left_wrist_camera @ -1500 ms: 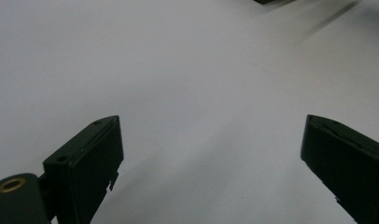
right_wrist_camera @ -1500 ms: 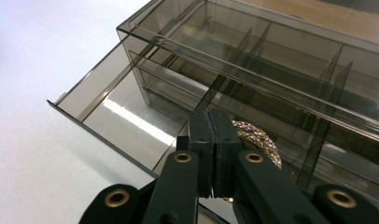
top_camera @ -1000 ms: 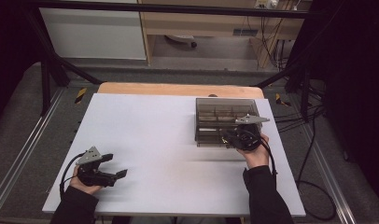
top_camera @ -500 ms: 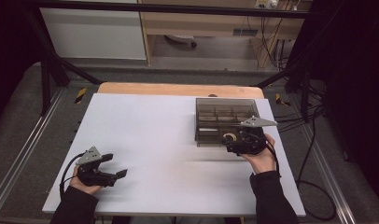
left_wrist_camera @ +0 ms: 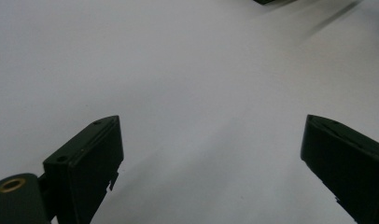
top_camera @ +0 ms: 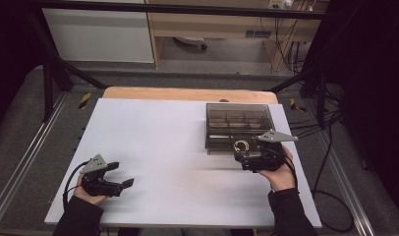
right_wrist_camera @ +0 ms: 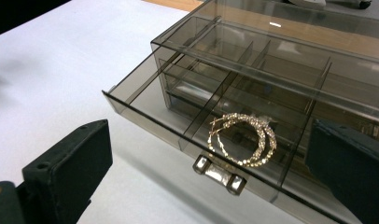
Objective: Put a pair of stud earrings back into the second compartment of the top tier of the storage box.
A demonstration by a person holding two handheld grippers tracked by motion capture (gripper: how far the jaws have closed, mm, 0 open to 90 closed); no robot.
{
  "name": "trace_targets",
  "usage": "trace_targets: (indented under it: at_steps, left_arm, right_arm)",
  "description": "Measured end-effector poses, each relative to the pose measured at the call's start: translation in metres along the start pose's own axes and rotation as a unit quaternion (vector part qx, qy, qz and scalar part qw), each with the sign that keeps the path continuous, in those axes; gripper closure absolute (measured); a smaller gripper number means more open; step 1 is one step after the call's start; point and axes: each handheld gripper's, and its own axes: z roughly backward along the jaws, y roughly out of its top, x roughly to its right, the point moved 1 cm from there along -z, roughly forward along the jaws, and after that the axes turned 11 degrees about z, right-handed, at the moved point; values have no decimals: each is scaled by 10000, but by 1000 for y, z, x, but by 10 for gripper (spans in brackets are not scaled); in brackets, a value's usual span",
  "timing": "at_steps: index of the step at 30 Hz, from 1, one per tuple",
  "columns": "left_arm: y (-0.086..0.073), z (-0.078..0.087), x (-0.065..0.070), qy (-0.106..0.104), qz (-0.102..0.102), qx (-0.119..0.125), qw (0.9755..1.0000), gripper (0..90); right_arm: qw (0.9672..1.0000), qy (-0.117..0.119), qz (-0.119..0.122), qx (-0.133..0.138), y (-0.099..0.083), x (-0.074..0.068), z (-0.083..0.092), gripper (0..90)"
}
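A smoky clear organiser box (top_camera: 239, 115) stands at the right of the white table (top_camera: 163, 137), its lowest drawer (right_wrist_camera: 145, 100) pulled out toward me. A pair of glittering gold hoop earrings (top_camera: 241, 145) (right_wrist_camera: 243, 139) lies in the drawer's front compartment, behind the small metal handle (right_wrist_camera: 219, 173). My right gripper (top_camera: 244, 158) is held just in front of the drawer. Its jaws have just been opening and its fingers (right_wrist_camera: 71, 172) now stand wide apart with nothing gripped. My left gripper (top_camera: 120, 174) rests low at the near left, its fingers (left_wrist_camera: 85, 163) open over bare table.
The box's upper trays (right_wrist_camera: 290, 51) are split into several small compartments. A wooden strip (top_camera: 187, 93) runs along the table's far edge. Black frame bars and cables (top_camera: 330, 123) lie off the right side.
The right gripper has drawn back from over the drawer toward me and its jaws have spread. The earrings now show lying in the drawer. The left hand has not moved.
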Motion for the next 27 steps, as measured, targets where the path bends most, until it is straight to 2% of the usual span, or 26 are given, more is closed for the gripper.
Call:
trace_targets:
  at_steps: [10, 20, 27]
  left_arm:
    - [0, 1, 1, 5, -12, 23, 10000, 55]
    - [0, 1, 0, 8, -13, 26, 10000, 55]
    - [0, 0, 1, 2, -14, 7, 10000, 55]
  right_arm:
    - [9999, 75, -48, 54, -15, -1, 9, 7]
    - [9998, 159, -101, 117, -29, -1, 9, 7]
    - [9997, 221, -106, 62, -36, -1, 9, 7]
